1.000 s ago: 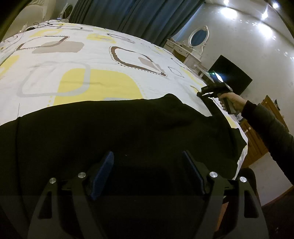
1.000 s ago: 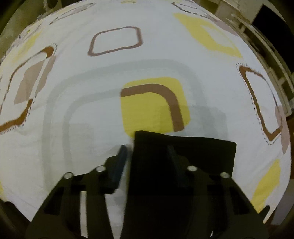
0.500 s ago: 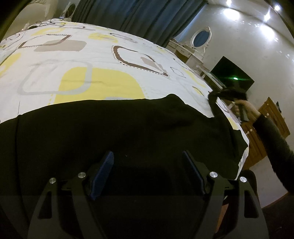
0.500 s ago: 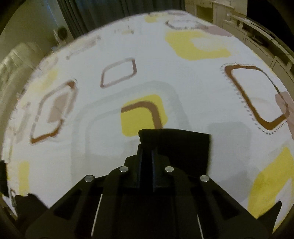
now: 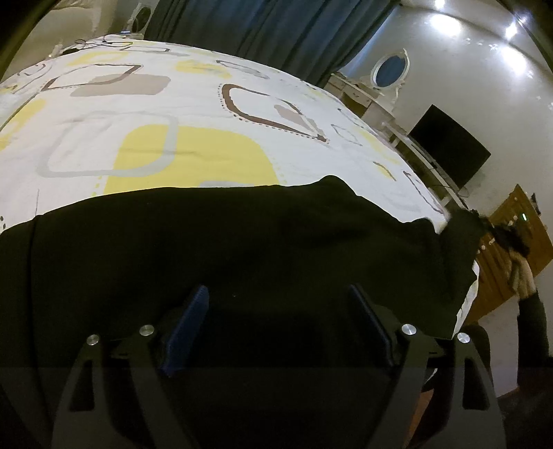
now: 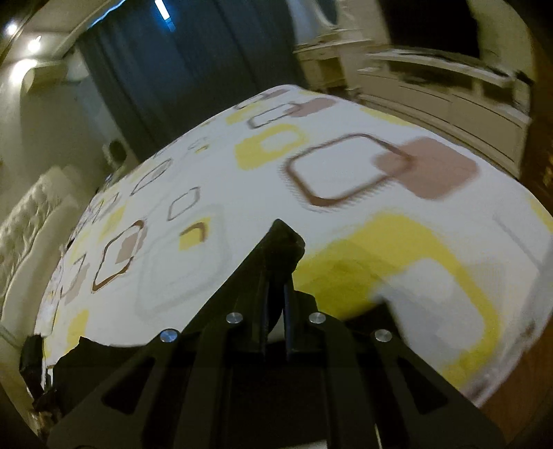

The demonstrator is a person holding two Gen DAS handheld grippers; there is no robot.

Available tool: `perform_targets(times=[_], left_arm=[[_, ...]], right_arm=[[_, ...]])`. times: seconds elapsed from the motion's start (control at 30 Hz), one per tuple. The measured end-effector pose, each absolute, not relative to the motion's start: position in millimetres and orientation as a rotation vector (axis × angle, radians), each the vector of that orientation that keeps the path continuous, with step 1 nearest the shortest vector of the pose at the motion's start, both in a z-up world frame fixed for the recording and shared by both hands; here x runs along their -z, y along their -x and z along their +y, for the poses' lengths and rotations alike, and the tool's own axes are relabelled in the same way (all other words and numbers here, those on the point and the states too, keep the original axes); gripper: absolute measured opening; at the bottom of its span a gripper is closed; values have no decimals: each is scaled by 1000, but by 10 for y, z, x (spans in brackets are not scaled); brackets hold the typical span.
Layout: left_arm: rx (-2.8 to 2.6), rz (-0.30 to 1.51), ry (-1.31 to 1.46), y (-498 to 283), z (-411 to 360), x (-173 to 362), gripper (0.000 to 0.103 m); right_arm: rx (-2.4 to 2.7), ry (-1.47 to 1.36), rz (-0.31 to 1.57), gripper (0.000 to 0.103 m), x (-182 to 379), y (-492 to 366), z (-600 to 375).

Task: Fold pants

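Black pants (image 5: 242,248) lie spread across the near side of a patterned bed (image 5: 172,103). My left gripper (image 5: 276,290) hovers low over them near the bed's edge; its jaws are opening, the blue pads (image 5: 193,317) stand wide apart and the cloth lies flat beneath, not pinched. At the far right a hand holds my right gripper (image 5: 508,235), blurred, with one end of the pants drawn up to it. In the right wrist view that gripper (image 6: 275,293) is shut on a raised peak of the black cloth (image 6: 281,241) above the bed (image 6: 242,193).
Dark curtains (image 5: 259,31) hang behind the bed. A white dresser with an oval mirror (image 5: 390,69), a dark TV (image 5: 449,145) and a wooden cabinet (image 5: 515,238) stand on the right. A tufted headboard (image 6: 24,241) is at the left of the right wrist view.
My right gripper shut on the end of the pants, then lifted and swung it across toward the bed's edge. The left gripper kept its place, its fingers slightly wider.
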State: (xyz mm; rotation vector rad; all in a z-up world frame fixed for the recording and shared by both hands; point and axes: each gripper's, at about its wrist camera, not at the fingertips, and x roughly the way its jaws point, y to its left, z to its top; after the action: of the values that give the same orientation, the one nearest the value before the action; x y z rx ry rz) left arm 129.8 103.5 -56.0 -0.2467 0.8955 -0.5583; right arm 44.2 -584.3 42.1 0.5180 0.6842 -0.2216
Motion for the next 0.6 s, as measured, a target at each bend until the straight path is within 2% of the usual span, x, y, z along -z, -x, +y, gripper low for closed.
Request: perform_targets(times=[0.33,0.6], left_arm=[[526,905,209,-1279,949,560,84],[516,902,195,-1251,926,565,84]], right_arm=[[275,-649,775,6,488,242,-6144],[266,-805,733,9,773,562,-6190]])
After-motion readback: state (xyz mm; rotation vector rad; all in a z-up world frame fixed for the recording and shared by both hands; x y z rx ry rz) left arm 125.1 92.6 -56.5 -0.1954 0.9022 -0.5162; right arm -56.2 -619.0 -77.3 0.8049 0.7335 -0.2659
